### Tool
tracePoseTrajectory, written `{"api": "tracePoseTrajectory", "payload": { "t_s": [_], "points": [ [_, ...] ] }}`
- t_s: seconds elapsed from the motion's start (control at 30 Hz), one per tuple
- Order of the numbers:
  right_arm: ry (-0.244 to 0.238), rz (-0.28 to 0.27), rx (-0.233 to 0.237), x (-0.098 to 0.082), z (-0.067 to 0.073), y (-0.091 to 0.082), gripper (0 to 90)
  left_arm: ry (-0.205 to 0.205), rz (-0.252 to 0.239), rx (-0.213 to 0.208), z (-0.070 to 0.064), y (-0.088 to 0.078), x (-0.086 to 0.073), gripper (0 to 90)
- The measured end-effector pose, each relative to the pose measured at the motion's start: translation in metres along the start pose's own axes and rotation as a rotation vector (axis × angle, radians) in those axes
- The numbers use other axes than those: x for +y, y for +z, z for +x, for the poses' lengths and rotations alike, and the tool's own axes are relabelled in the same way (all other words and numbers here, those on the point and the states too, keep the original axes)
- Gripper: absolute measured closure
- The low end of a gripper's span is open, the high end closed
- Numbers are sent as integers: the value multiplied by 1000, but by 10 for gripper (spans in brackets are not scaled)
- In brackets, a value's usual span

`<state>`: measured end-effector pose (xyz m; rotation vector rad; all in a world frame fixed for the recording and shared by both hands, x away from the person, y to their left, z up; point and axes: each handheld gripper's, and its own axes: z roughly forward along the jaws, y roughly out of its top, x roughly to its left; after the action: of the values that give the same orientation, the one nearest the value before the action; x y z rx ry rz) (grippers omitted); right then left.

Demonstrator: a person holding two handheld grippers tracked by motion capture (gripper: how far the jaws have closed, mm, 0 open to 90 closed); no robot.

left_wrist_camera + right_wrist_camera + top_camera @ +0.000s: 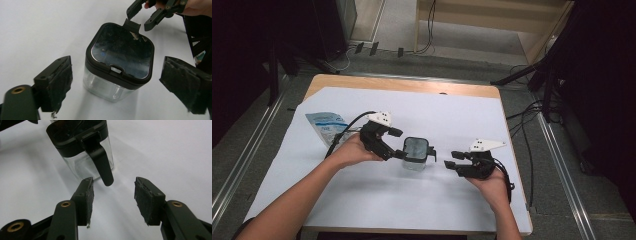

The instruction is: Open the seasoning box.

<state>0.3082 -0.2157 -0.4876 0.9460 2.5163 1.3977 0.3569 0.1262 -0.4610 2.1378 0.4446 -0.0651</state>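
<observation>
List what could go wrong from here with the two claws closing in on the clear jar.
1. The left claw stands open around the clear jar without pressing it; an uneven squeeze could tip or slide it on the white sheet.
2. The right claw is open just short of the black latch handle; pulling it before the jar is braced may drag the jar.
3. The lid could pop open abruptly.

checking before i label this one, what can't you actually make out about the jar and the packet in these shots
- Jar contents: left gripper view, the dark smeared lid reflects and hides the inside; high view, too small.
- Packet print: high view, too small, and the left gripper with its cable covers its near end.
- Jar's latch arm: right gripper view, whether clipped or loose can't be told.
</observation>
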Motion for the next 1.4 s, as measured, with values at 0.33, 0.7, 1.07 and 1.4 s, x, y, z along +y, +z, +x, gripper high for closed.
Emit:
{"api": "tracePoseTrajectory", "payload": {
  "t_s": [0.33, 0.7, 1.07, 1.4],
  "points": [
    [40, -45, 31, 8, 7, 17, 753, -1, 46, -22, 1, 11, -4, 113],
    [46, -2, 33, 18, 12, 24, 900, 14, 63, -13, 0, 19, -8, 142],
    [66, 0, 41, 18, 8, 26, 900, 48, 68, -14, 1, 28, -11, 143],
    [69, 12, 40, 17, 7, 26, 900, 89, 50, -4, 1, 34, -12, 125]
  ]
}}
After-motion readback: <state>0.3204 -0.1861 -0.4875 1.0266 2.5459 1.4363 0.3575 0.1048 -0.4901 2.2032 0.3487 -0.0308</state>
